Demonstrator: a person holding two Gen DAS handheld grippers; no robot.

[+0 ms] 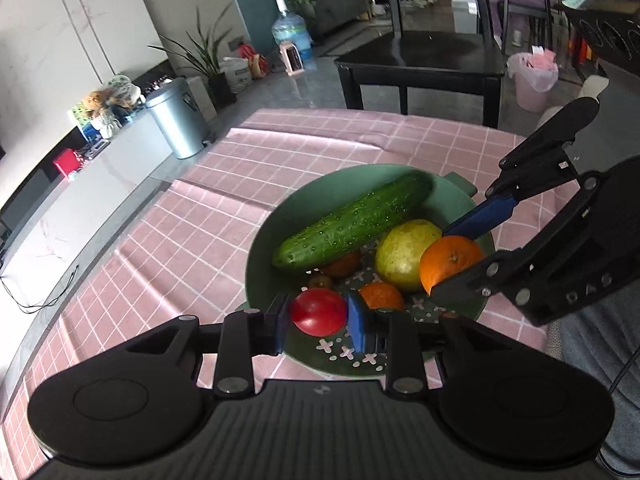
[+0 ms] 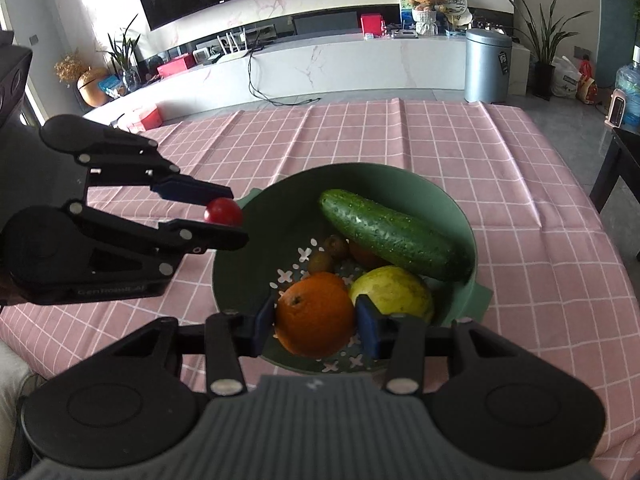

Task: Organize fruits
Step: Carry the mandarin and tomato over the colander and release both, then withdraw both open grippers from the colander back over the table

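A green colander bowl (image 1: pixel 264 248) (image 2: pixel 240 272) sits on the pink checked tablecloth. In it lie a cucumber (image 1: pixel 352 224) (image 2: pixel 392 232), a yellow-green pear (image 1: pixel 404 252) (image 2: pixel 392 290), a small orange (image 1: pixel 382 295), another orange under the cucumber (image 1: pixel 340 264) and two small brown fruits (image 2: pixel 328 254). My left gripper (image 1: pixel 318 312) (image 2: pixel 226 216) is shut on a red tomato (image 1: pixel 319 311) (image 2: pixel 223 211) over the bowl's rim. My right gripper (image 2: pixel 316 316) (image 1: pixel 452 258) is shut on a large orange (image 2: pixel 316 314) (image 1: pixel 450 260) above the bowl.
The tablecloth (image 2: pixel 440 144) covers the table around the bowl. A black chair (image 1: pixel 420 52) stands past the table's far edge. A grey bin (image 1: pixel 178 116) (image 2: pixel 486 64), plants and a white TV bench stand on the floor beyond.
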